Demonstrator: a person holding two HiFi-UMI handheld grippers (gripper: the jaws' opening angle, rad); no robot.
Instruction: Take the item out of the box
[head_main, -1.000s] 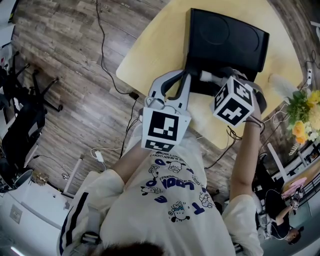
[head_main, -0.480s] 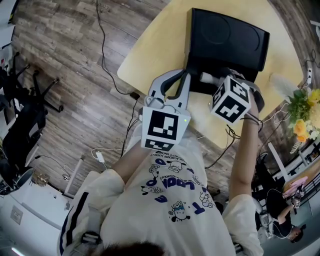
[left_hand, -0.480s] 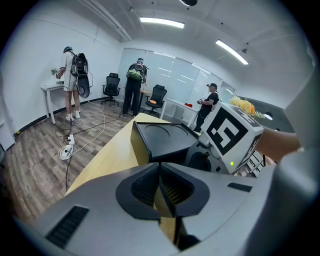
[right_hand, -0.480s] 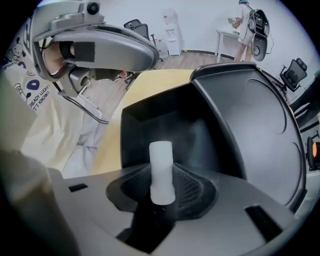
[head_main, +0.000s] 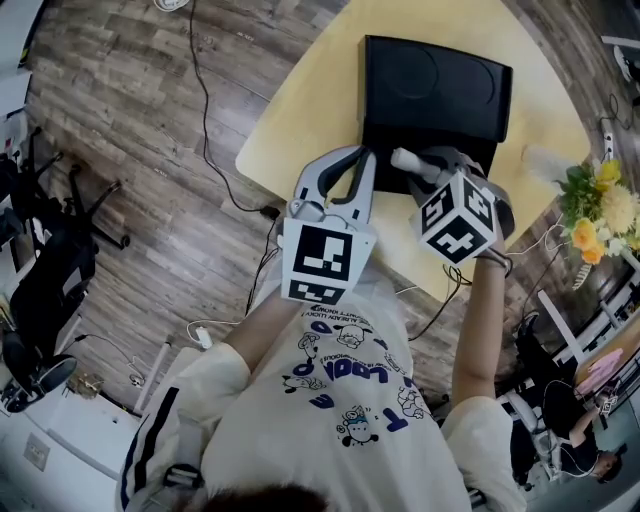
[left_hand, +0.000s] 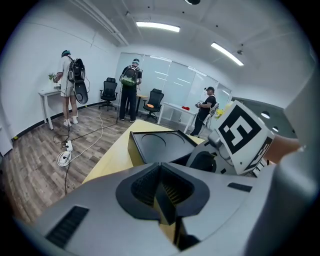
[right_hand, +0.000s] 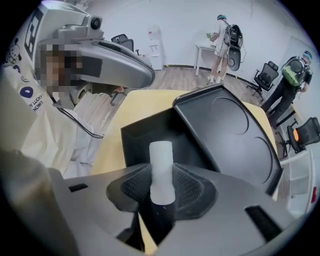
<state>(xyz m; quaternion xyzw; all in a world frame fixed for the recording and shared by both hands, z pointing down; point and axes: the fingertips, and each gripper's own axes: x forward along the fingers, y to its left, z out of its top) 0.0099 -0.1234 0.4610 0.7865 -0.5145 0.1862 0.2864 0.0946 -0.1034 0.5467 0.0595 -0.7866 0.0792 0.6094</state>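
As its jaws just closed further, the right gripper (right_hand: 161, 192) clamps a white-capped tube (right_hand: 161, 162); left gripper (left_hand: 162, 181) closed, empty.

Open office, swivel chairs (left_hand: 108, 90), white desks (left_hand: 48, 93), glass partition (left_hand: 172, 80)

The item (right_hand: 161, 160) is a small white cylinder with a dark lower part. It stands upright between the jaws of the right gripper (right_hand: 161, 192), which have just closed a little and clamp it. In the head view its white end pokes out over the open base of the box (head_main: 435, 95). The box is black and shallow, and its lid is swung open and tilted back. The inside of the lid shows 2 round recesses side by side. The box sits on the yellow worktop (head_main: 300, 120).
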